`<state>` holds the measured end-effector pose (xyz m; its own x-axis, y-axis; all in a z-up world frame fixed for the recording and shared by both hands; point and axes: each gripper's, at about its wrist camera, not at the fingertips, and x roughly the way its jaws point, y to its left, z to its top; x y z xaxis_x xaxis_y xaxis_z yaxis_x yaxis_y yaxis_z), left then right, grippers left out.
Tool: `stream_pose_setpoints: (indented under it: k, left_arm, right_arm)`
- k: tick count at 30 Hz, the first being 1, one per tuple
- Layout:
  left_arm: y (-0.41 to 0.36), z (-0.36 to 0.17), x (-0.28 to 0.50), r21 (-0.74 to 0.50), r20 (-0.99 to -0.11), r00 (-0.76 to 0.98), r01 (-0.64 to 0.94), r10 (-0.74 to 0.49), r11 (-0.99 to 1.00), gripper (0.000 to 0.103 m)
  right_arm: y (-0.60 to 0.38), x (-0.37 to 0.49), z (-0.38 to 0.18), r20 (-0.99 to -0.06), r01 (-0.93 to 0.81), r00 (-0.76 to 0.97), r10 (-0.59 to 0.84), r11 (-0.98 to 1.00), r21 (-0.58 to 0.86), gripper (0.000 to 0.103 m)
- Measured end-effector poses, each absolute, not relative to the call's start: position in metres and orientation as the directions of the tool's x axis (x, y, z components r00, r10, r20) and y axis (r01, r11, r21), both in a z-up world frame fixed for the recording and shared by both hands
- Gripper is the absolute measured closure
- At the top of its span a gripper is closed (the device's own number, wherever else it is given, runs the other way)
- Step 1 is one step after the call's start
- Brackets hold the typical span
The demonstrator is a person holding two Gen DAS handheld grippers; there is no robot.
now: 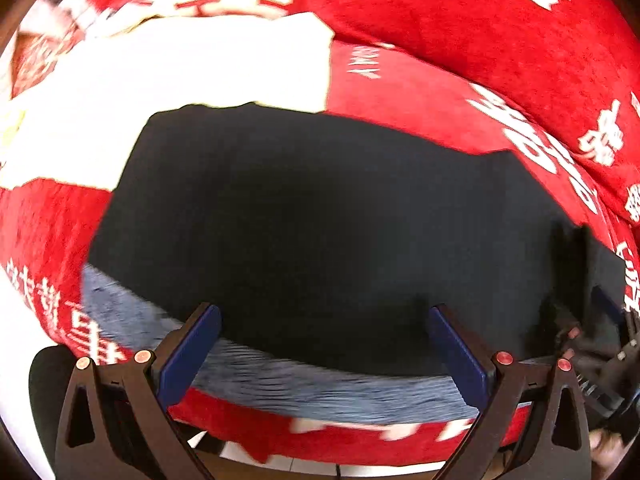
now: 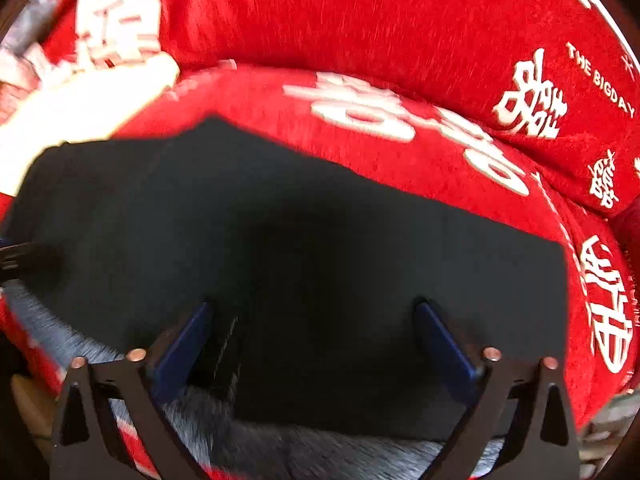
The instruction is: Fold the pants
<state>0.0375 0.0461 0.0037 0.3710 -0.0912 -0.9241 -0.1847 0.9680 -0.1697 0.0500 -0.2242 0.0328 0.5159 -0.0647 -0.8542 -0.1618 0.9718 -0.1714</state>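
Note:
Dark navy pants (image 1: 304,220) lie flat on a red sofa seat, with a grey fleecy inner lining (image 1: 320,384) showing along the near edge. My left gripper (image 1: 324,316) is open and empty just above the pants' near edge. My right gripper (image 2: 314,312) is open and empty over the same pants (image 2: 280,232), above the grey lining (image 2: 320,456). The right gripper also shows at the right edge of the left wrist view (image 1: 592,344). The left gripper's tip peeks in at the left edge of the right wrist view (image 2: 16,256).
The seat is a red plush cover with white characters (image 1: 420,92) and a red back cushion (image 2: 380,20) behind it. A folded white garment (image 1: 180,80) lies beyond the pants at the far left. The sofa's front edge (image 1: 340,440) is just below the grippers.

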Motion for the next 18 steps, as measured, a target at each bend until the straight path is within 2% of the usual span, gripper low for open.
stream_pose_setpoints:
  k: [1,3,5,10,13,18]
  left_arm:
    - [0.055,0.003,0.035,-0.182,-0.921,0.377,-0.192,-0.099,0.964,0.0]
    - [0.071,0.002,0.029,-0.293,-0.892,0.402,-0.168,-0.207,0.941,0.0]
    - [0.074,0.0,0.027,-0.318,-0.883,0.403,-0.139,-0.24,0.938,0.0]
    - [0.072,0.003,0.017,-0.281,-0.886,0.402,-0.071,-0.23,0.957,0.0]
    - [0.096,0.008,0.006,-0.271,-0.88,0.43,-0.108,-0.201,0.956,0.0]
    - [0.14,-0.017,0.009,-0.223,-0.918,0.38,-0.247,-0.117,0.943,0.0]
  right_arm:
    - [-0.219,0.051,0.04,-0.853,-0.164,0.52,-0.039,0.976,-0.144,0.0]
    - [-0.208,0.05,0.051,-0.841,-0.186,0.541,0.017,0.977,-0.1,0.0]
    - [-0.188,0.049,0.056,-0.831,-0.245,0.555,0.044,0.963,-0.113,0.0]
    - [-0.138,0.056,0.039,-0.879,-0.422,0.471,0.075,0.894,-0.149,0.0]
    - [-0.115,0.061,0.041,-0.873,-0.472,0.48,0.092,0.865,-0.168,0.0]
    - [-0.064,0.09,0.048,-0.883,-0.614,0.394,0.255,0.788,-0.047,0.0]
